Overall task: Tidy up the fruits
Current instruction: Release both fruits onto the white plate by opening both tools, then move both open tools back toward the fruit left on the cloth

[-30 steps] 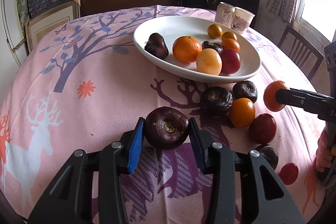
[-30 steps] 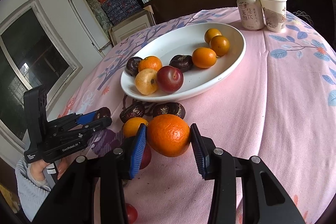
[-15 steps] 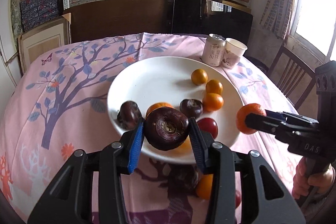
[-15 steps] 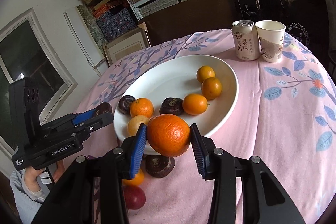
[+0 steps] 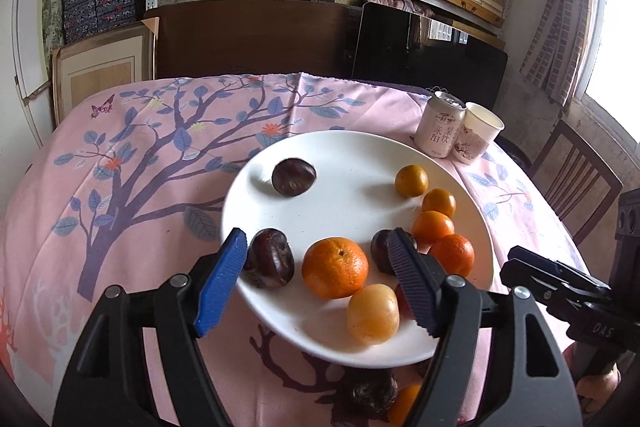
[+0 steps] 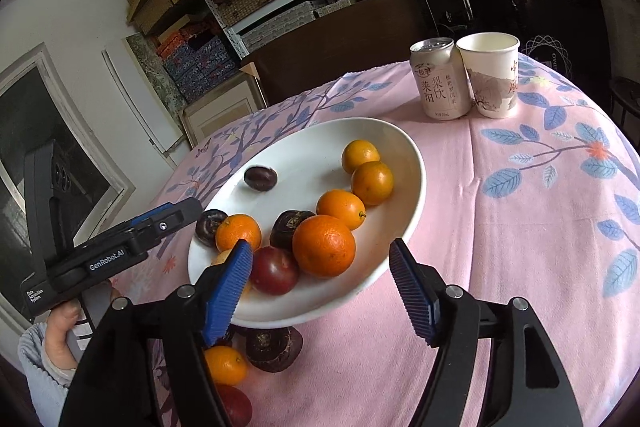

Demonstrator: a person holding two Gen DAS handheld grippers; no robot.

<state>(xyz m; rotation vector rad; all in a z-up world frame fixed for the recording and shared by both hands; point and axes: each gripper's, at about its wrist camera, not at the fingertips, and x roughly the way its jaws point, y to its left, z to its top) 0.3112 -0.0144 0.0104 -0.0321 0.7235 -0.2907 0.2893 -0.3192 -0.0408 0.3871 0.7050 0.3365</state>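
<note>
Left claw (image 5: 320, 281) open; plate (image 5: 344, 151) long axis oblique.

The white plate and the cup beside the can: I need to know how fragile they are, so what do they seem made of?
The white plate looks like glazed ceramic: smooth, glossy, thick rounded rim; melamine is possible. The cup looks like paper: matte printed wall, thin rolled lip.

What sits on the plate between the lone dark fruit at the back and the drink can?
Only bare white plate and pink cloth lie between the dark fruit and the can, seen from the left wrist view.
</note>
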